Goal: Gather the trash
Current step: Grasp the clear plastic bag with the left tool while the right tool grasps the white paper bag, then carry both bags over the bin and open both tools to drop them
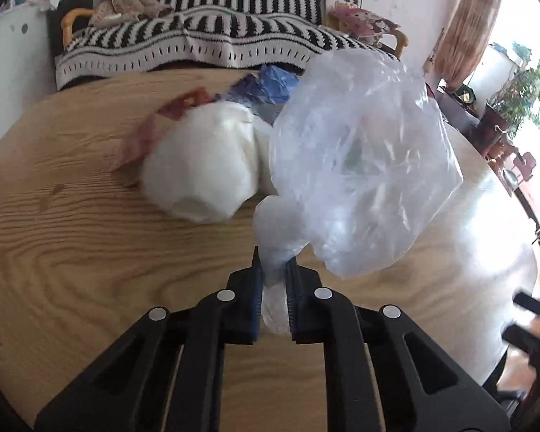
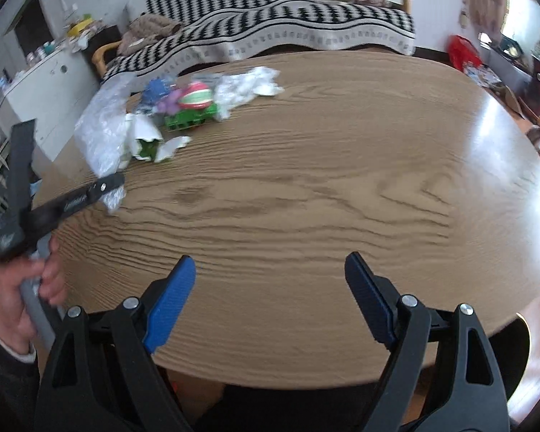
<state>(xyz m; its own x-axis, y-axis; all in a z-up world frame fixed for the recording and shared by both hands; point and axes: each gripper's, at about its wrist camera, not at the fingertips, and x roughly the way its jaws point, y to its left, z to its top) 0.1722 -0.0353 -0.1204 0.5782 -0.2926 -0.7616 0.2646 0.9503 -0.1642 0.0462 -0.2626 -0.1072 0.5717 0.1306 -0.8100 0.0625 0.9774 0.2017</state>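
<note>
Oddly, no writing reads clearly; pale lettering on the left gripper's arm is blurred. That gripper tilts down over the table, its fingers pinching the neck of a clear bag, which hangs beside the trash at the far edge. A hand grips its handle. The right gripper tilts down over bare wood, fingers spread, nothing between them

No legible text; only blurred white lettering on the left tongs' arm.
</note>
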